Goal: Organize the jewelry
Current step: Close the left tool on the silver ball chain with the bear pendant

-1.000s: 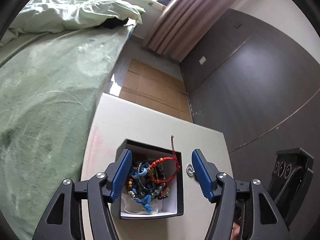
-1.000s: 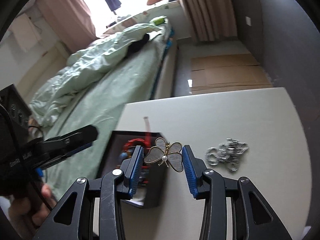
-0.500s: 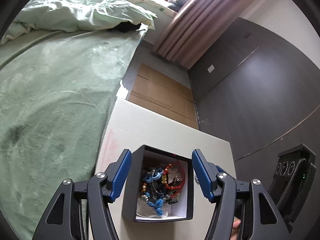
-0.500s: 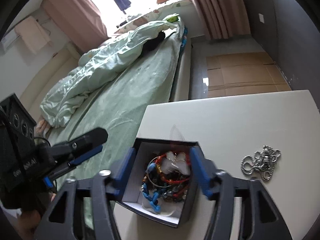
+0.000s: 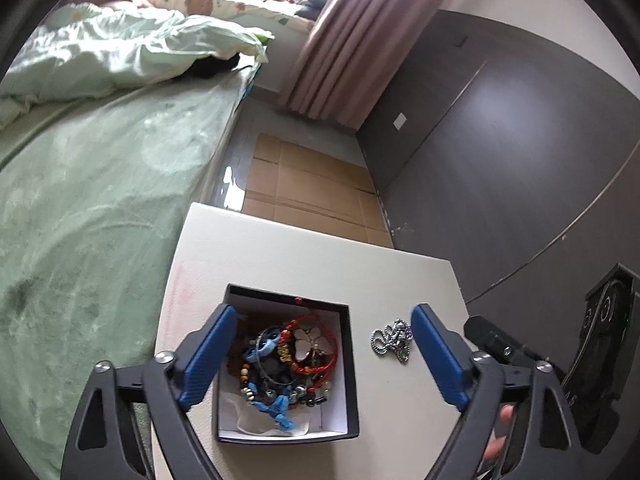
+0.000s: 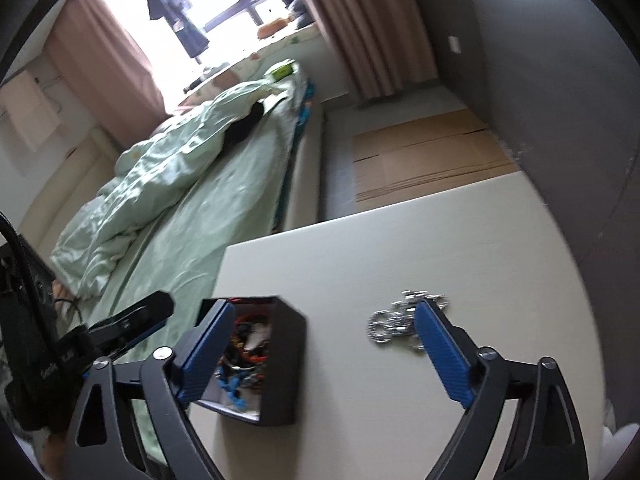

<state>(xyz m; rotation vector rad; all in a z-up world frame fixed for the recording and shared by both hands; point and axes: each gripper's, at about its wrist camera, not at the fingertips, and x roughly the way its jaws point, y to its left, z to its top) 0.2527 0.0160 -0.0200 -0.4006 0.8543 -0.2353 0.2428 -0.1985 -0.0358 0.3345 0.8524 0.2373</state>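
A black box [image 5: 348,364] with a white inside sits on the white table [image 5: 280,256]. It holds a tangle of bead bracelets, a red cord bracelet [image 5: 316,364] and a pale butterfly brooch [image 5: 310,340] on top. A silver chain [image 5: 392,340] lies on the table just right of the box. My left gripper [image 5: 320,354] is open and empty, hovering above the box. In the right wrist view the box [image 6: 280,356] is lower left and the chain [image 6: 400,320] lies by my right fingertip. My right gripper [image 6: 324,354] is open and empty above the table.
A bed with a green cover [image 5: 80,200] runs along the table's left side. Cardboard sheets [image 5: 312,188] lie on the floor beyond the table's far edge. A dark wall [image 5: 500,160] stands to the right. The left gripper's body [image 6: 120,328] shows at the right wrist view's left.
My right gripper opened and let the butterfly brooch drop into the box, then moved right toward the silver chain. My left gripper stayed open over the box.
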